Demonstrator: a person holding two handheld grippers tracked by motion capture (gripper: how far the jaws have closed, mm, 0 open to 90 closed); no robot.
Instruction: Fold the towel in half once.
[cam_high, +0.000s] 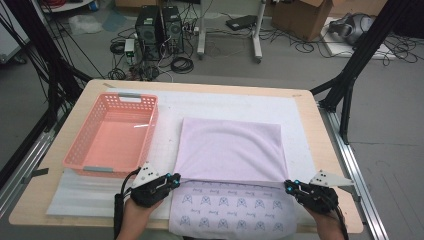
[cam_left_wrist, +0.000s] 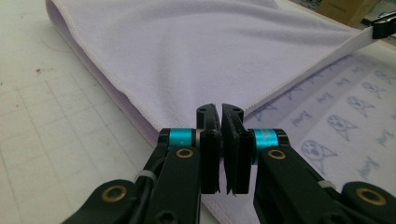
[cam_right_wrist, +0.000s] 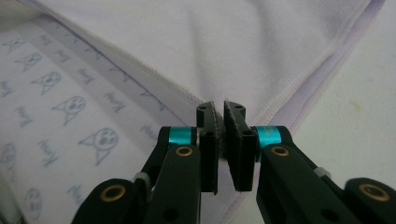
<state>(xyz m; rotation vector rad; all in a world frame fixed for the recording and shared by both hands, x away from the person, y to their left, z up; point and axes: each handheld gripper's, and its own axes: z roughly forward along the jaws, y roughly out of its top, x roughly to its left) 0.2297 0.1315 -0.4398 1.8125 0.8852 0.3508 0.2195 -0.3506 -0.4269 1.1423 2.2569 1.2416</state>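
Towel (cam_high: 230, 147) folded over itself on the tabletop's middle, plain lilac side up, its cat-printed layer (cam_high: 230, 210) running to the near edge. Left gripper (cam_high: 176, 178) pinches the fold's near-left corner, jaws tight on the cloth. Right gripper (cam_high: 288, 186) clamps the near-right corner the same way, hem caught between its pads. Both corners sit slightly raised above the printed layer. Pink basket (cam_high: 80, 152) stands by the tabletop's left edge, just beside the towel.
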